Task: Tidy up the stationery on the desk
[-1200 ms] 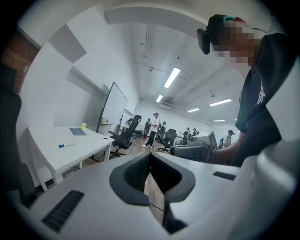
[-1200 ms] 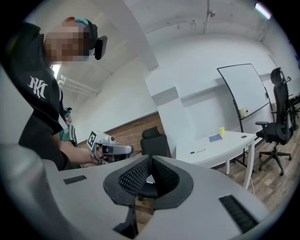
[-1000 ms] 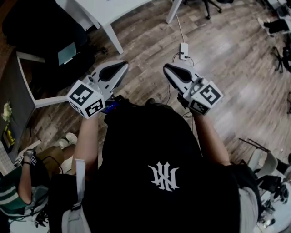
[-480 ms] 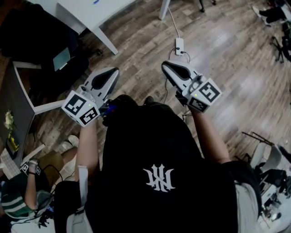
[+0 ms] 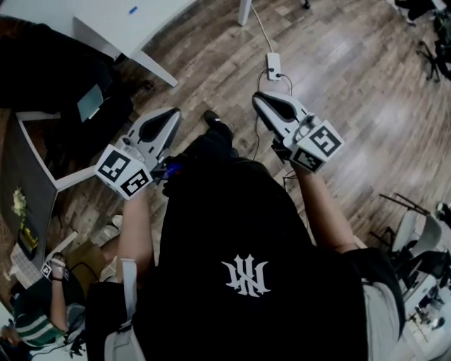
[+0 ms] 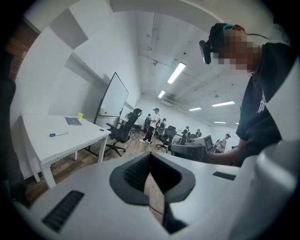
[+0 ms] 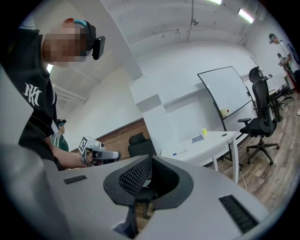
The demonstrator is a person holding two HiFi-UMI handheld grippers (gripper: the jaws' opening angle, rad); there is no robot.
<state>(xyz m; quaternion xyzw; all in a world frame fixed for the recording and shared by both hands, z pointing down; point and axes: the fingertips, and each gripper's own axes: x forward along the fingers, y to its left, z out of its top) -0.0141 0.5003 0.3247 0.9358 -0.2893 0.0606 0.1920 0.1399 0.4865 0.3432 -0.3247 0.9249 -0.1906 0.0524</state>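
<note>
A white desk (image 5: 106, 17) stands at the head view's top left with a blue marker (image 5: 132, 10) on it. The left gripper view shows the same desk (image 6: 56, 140) with the marker (image 6: 57, 134), a blue notebook (image 6: 73, 121) and a yellow cup (image 6: 80, 115). My left gripper (image 5: 171, 113) and right gripper (image 5: 259, 101) hang over the wooden floor, well short of the desk. Both are shut with nothing between the jaws. In the right gripper view the desk (image 7: 201, 143) lies far ahead, beyond the shut jaws of my right gripper (image 7: 150, 166).
A power strip (image 5: 273, 65) with its cable lies on the floor ahead. A dark chair (image 5: 49, 63) stands by the desk at left. Office chairs (image 6: 123, 129), a whiteboard (image 6: 112, 98) and several people fill the room beyond. My shoe (image 5: 215, 123) shows between the grippers.
The floor, power strip and desk have slid toward the top of the head view. The left gripper has dropped slightly lower and to the left. A shoe has come into sight between the grippers.
</note>
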